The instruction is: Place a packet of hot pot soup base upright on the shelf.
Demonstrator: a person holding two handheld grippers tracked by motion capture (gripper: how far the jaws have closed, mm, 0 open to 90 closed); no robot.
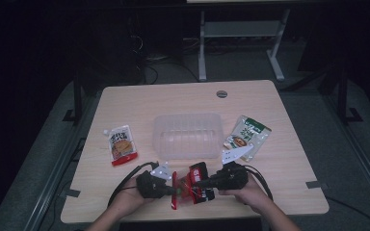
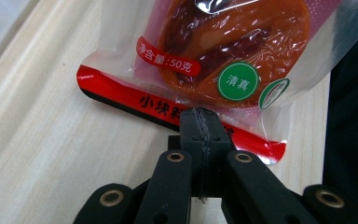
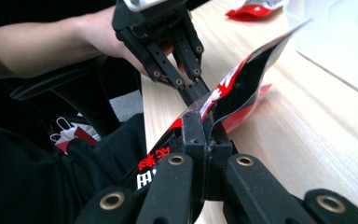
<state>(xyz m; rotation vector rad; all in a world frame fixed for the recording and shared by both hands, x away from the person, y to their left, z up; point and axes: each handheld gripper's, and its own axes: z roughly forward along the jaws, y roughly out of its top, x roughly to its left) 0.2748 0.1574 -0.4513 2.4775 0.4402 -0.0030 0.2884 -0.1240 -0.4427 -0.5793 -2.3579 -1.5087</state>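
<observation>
My left gripper point(image 2: 200, 114) has its fingers point(image 2: 192, 135) pinched tight on the red bottom seam of a snack packet point(image 2: 223, 56), so the clear pouch with its orange-brown filling spreads out just beyond my fingertips. My right gripper point(image 3: 200, 123) is clamped on the same packet from the other side; its fingers point(image 3: 192, 140) squeeze the black and red edge, which buckles upward between my two tools. From above, the left gripper point(image 1: 173, 190) and right gripper point(image 1: 197, 184) face each other closely with the snack packet point(image 1: 189, 188) stretched between them, lifted a little off the desk point(image 1: 289, 168) near its front edge.

Just past my fingers, toward the middle of the desk, stands a clear plastic tub point(image 1: 188, 135). To the left of it, well apart from my left hand point(image 1: 130, 197), lies a small white and orange sachet point(image 1: 122, 144). To the right of the tub, near my right hand point(image 1: 245, 192), lies a green and white pouch point(image 1: 246, 137).
</observation>
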